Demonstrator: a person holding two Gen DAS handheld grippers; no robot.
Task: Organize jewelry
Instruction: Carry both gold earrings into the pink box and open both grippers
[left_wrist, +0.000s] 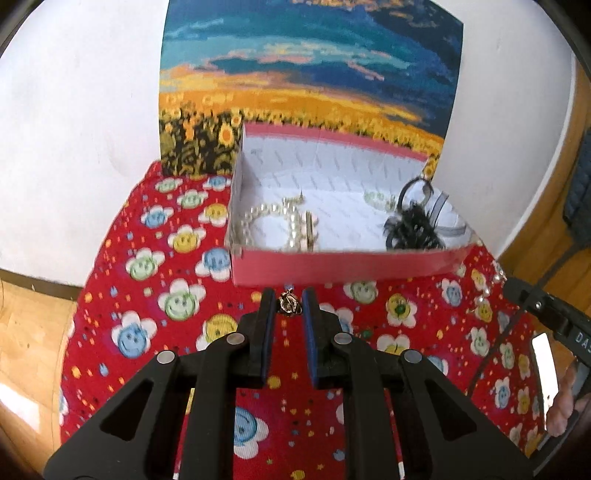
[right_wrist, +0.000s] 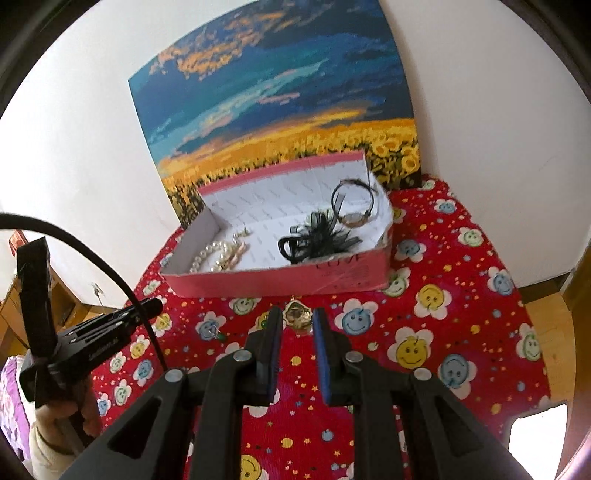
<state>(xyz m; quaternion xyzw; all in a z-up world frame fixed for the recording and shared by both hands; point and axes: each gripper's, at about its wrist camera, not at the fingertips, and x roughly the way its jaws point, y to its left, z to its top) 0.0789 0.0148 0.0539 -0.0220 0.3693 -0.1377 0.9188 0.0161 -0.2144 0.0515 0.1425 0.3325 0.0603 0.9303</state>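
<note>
My left gripper (left_wrist: 290, 301) is shut on a small gold ornament (left_wrist: 290, 303), held just above the red flowered cloth (left_wrist: 177, 332) in front of the pink box (left_wrist: 332, 264). In the right wrist view my right gripper (right_wrist: 297, 315) is shut on a flat gold pendant (right_wrist: 296, 314), also just short of the pink box (right_wrist: 280, 282). Inside the box lie a pearl bracelet (left_wrist: 275, 225), a black feather hairpiece (left_wrist: 413, 229) and a watch (right_wrist: 352, 218). Loose pearl earrings (left_wrist: 484, 301) and a green earring (right_wrist: 218, 335) rest on the cloth.
A sunflower painting (left_wrist: 310, 74) leans on the white wall behind the box. The cloth covers a small table, with wooden floor (left_wrist: 26, 332) below its left edge. The left gripper's body (right_wrist: 92, 339) and a hand show at the left of the right wrist view.
</note>
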